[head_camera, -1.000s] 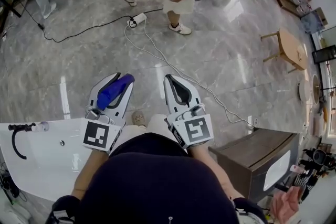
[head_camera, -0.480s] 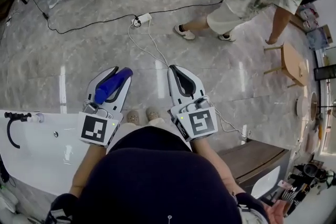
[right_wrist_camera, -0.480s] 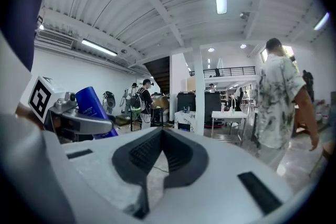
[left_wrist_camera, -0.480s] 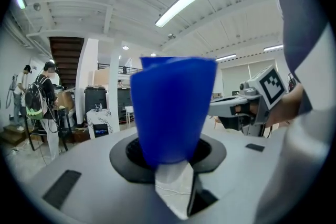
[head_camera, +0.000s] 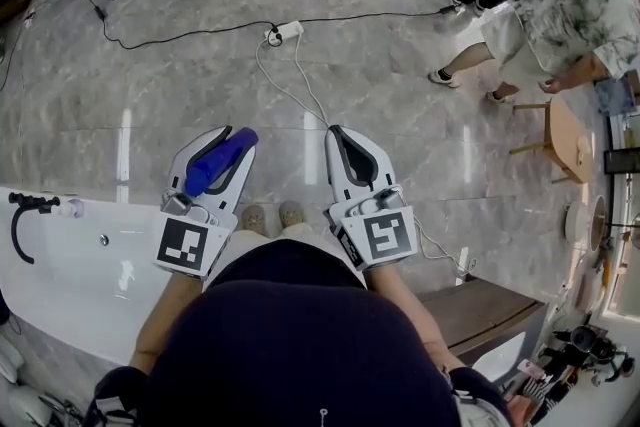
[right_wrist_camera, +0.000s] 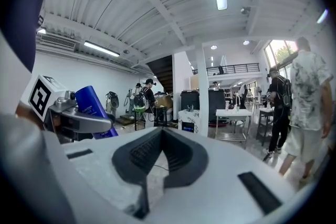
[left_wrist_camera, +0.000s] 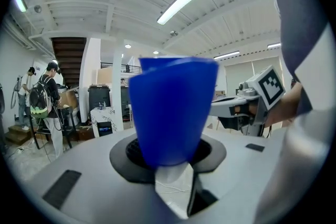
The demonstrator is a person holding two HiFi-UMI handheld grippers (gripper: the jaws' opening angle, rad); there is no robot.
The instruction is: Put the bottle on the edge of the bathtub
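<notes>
A blue bottle lies lengthwise between the jaws of my left gripper, which is shut on it and held out over the marble floor. In the left gripper view the bottle fills the middle and hides what lies ahead. The white bathtub sits at the lower left, just beside and below my left gripper, with a black faucet at its end. My right gripper is level with the left one, shut and empty. The right gripper view shows the bottle off to the left.
A person in a patterned shirt bends over a wooden stool at the upper right. A power strip with cables lies on the floor ahead. A wooden cabinet stands at my lower right.
The bystander has walked from the top middle to the upper right by the stool. Both grippers and the bottle keep their pose; the bathtub has shifted slightly up in view.
</notes>
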